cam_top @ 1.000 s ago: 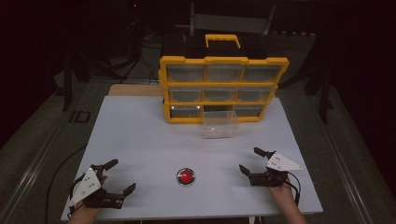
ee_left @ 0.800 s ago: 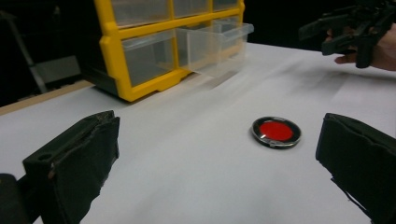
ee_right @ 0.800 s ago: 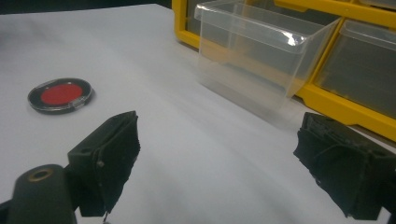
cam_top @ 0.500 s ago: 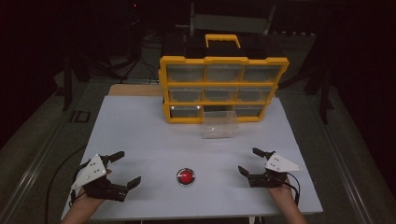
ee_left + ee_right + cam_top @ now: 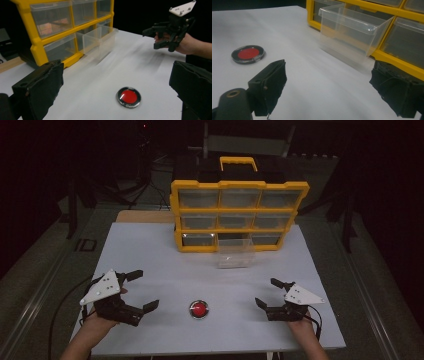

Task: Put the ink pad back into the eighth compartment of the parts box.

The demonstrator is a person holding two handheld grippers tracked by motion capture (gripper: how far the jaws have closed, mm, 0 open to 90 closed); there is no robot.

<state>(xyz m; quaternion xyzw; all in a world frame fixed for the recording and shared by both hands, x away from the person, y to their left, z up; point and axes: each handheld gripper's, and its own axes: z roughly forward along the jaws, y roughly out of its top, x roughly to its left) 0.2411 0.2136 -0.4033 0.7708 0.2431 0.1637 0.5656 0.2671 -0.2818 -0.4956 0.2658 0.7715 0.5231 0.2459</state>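
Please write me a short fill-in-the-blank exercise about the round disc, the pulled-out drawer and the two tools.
1. The centre of the round disc is coloured ____.
2. The clear drawer is pulled out of the organiser's ____ row.
3. The left tool and the right tool both have jaws that are ____.
4. The disc lies ____ the two tools.

Missing words: red; bottom; open; between

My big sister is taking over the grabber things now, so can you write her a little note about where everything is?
Left tool: open, holding nothing, just left of the red disc.
Right tool: open, holding nothing, to the disc's right.
The disc lies flat on the white table, between both tools.
The clear drawer is pulled out of the yellow organizer, bottom row, middle.
Done: drawer out. Left, probably: pick up the disc and put it in the drawer.
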